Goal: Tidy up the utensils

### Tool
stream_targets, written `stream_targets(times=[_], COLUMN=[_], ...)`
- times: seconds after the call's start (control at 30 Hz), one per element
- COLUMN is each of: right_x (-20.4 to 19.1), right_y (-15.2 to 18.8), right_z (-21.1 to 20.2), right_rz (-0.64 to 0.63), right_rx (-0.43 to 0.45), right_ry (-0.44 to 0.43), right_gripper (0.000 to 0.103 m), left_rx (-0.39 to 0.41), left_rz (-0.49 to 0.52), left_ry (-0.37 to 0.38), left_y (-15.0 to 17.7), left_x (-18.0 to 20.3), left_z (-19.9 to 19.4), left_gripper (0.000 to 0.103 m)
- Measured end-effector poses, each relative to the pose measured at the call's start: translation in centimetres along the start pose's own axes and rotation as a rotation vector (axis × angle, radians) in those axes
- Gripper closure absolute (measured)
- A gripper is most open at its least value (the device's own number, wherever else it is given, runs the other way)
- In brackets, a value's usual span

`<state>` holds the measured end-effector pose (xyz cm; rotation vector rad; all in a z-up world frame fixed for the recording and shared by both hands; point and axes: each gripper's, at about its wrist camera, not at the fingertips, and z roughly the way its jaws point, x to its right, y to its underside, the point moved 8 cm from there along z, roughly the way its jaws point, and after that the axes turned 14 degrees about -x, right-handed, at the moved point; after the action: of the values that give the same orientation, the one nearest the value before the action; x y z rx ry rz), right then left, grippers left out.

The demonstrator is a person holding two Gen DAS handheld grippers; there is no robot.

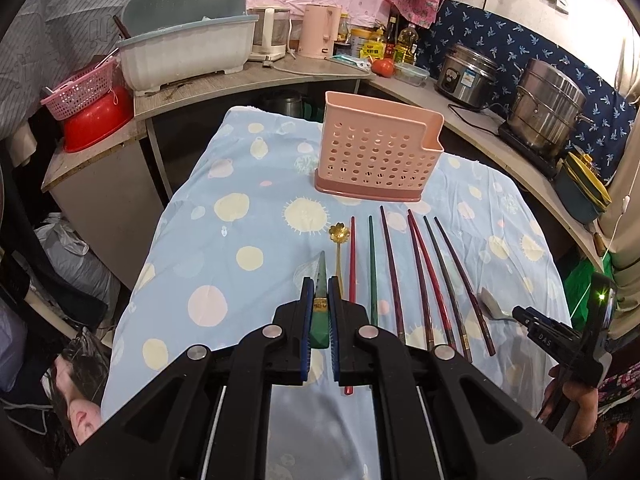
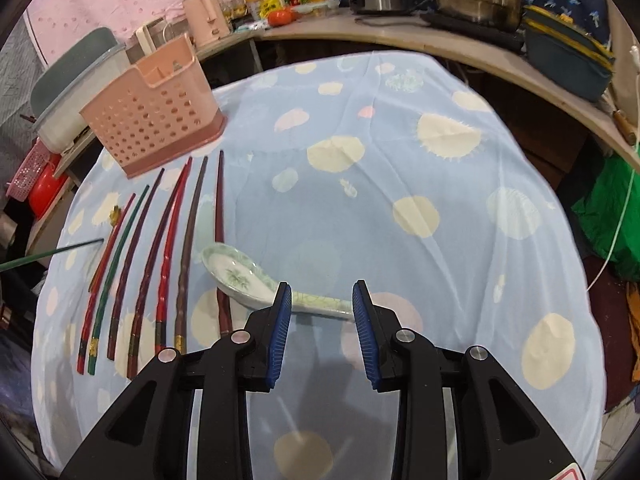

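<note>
Right wrist view: the right tongs [image 2: 321,294] are spread around the hard, breakable, slippery ceramic spoon [image 2: 256,280], best pinched at its handle. A green chopstick [image 1: 320,304] is pinched by the left tongs [image 1: 320,292].

Both fisheye views were evenly and softly lit from overhead, bright enough to read colours without strain. The pale blue cloth [image 2: 400,128] took most of the light and showed no harsh glare, only a dull sheen along its folds. A soft grey shadow lay on the cloth beneath the right gripper [image 2: 320,300], with blurred edges. Steel pots [image 1: 548,112] at the back carried small bright highlights. Straight lines bowed strongly toward the rim, and black vignetting filled the corners. The left wrist view was crisp at the centre; the right wrist view was slightly smeared, most clearly toward its upper edge.
</note>
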<state>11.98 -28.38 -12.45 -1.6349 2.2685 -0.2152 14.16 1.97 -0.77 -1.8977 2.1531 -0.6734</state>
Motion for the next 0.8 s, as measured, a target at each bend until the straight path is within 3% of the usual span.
stream_targets(times=[0.23, 0.47, 0.6, 0.8], right_x=[-0.5, -1.6, -1.3, -1.1], right_y=[2.2, 2.9, 3.1, 3.4], right_z=[0.2, 0.2, 0.2, 0.2], right_rz=[-0.008, -0.081, -0.091, -0.113], right_rx=[-0.031, -0.031, -0.027, -0.015], right_ry=[-0.09, -0.033, 0.018, 0.035], right_gripper=[0.071, 0.066, 0.089, 0.092], left_rx=[-0.01, -0.019, -0.014, -0.002], left_rz=[-0.002, 0.002, 0.001, 0.004], left_ry=[-0.001, 0.0, 0.002, 0.009], left_y=[0.2, 0.6, 0.6, 0.6], left_x=[0.1, 0.3, 0.2, 0.2], left_z=[0.3, 0.5, 0.3, -0.3], left_gripper=[0.096, 0.096, 0.096, 0.096])
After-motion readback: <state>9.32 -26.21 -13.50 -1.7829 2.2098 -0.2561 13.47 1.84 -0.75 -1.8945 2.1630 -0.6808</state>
